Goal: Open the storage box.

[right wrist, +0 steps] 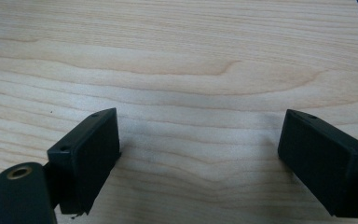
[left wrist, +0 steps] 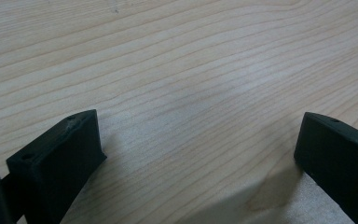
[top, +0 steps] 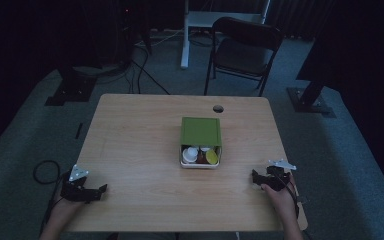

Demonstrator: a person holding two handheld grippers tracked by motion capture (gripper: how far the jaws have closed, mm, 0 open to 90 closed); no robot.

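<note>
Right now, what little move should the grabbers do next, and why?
Probably the right gripper should reach toward the box in the middle of the table. Both it and the left gripper rest near the front edge with jaws open and nothing between them. The green lid sits slid back, so the small pots inside are within view, and the right gripper looks a bit closer.

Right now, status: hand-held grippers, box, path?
Left hand-held gripper open, empty. Right hand-held gripper open, empty. Green-lidded box mid-table, untouched. Bare wood between.
</note>
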